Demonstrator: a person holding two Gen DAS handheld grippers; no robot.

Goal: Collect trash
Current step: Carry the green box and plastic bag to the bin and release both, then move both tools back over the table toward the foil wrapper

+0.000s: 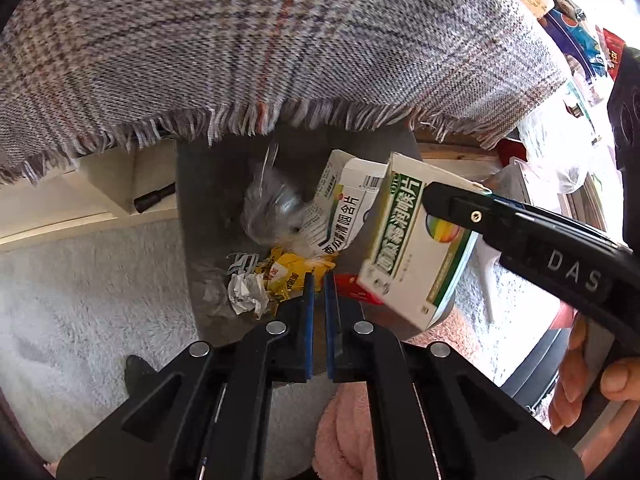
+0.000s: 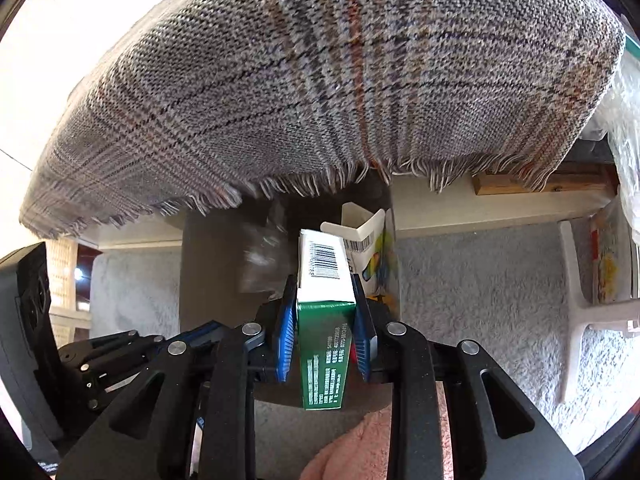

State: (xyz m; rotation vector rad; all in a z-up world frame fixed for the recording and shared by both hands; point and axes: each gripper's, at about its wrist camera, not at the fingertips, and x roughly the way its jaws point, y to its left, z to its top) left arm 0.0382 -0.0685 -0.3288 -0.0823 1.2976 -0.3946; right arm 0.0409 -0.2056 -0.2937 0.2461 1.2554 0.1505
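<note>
A grey trash bin (image 1: 208, 200) stands on the carpet under a fringed plaid cloth. Inside lie a white medicine box (image 1: 340, 212), clear plastic wrap (image 1: 272, 204), a yellow wrapper (image 1: 288, 272) and crumpled paper (image 1: 246, 292). My right gripper (image 2: 324, 312) is shut on a green-and-white medicine box (image 2: 324, 320) and holds it over the bin; the box also shows in the left wrist view (image 1: 412, 248). My left gripper (image 1: 318, 280) is shut and empty above the bin's near rim.
The plaid cloth (image 1: 260, 48) overhangs the bin from a table. Pale shaggy carpet (image 1: 80, 300) surrounds the bin. A pink fluffy item (image 1: 344, 436) lies below. A white plastic stool leg (image 2: 576, 312) stands right. Packages and bags (image 1: 560, 20) clutter the far right.
</note>
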